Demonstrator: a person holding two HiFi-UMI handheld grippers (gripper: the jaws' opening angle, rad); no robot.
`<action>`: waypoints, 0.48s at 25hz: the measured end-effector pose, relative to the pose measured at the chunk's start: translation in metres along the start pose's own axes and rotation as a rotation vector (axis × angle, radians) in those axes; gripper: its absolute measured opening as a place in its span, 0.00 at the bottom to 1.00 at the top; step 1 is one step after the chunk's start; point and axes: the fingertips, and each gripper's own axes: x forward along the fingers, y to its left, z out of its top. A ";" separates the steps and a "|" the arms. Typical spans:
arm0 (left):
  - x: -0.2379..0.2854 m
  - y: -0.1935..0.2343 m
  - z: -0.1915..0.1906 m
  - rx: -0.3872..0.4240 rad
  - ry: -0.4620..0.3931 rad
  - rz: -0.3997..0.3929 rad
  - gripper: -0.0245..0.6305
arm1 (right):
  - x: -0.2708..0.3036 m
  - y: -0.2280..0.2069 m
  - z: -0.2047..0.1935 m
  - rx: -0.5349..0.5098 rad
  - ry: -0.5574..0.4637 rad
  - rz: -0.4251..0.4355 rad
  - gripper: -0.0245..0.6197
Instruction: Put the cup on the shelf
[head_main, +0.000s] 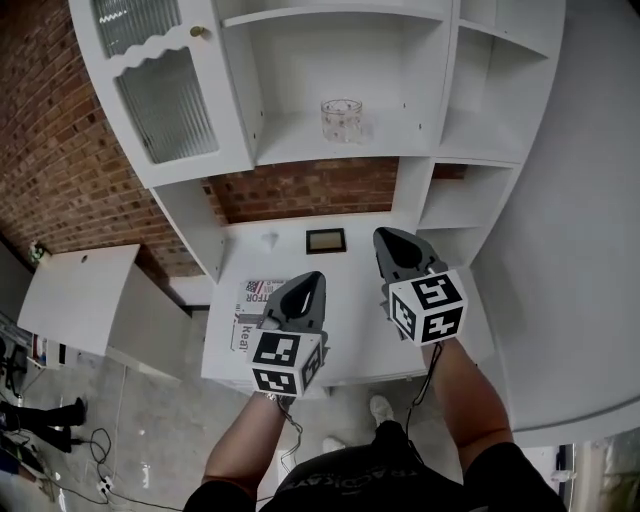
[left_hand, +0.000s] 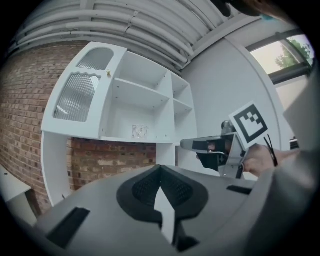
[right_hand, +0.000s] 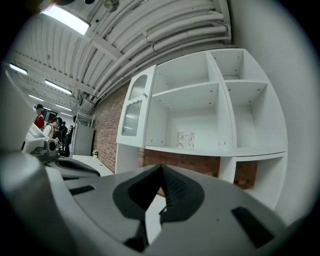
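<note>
Cup (head_main: 341, 120): upright on the middle shelf (head_main: 290, 150), nothing touching it.
Left gripper (head_main: 316, 279): jaws pressed together, empty, low over the table (head_main: 350, 300), well apart from the cup.
Right gripper (head_main: 384, 236): jaws together too, holding nothing.
Progress: placement looks done, nothing obvious left.

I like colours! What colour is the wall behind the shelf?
Red-brown brick wall, clearest in the head view.

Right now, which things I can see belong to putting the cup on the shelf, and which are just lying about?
Job: glass cup, already standing on the shelf; left gripper and right gripper, both shut, empty.
Lying about: small black frame, printed paper, both on the white table.
</note>
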 end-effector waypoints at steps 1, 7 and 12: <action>-0.007 -0.002 -0.003 -0.008 0.000 0.005 0.04 | -0.007 0.005 -0.002 0.000 -0.001 0.003 0.04; -0.042 -0.023 -0.002 -0.058 -0.028 0.048 0.04 | -0.051 0.021 -0.006 0.023 -0.018 0.041 0.04; -0.054 -0.053 0.000 -0.073 -0.037 0.090 0.04 | -0.081 0.020 -0.008 0.038 -0.026 0.084 0.04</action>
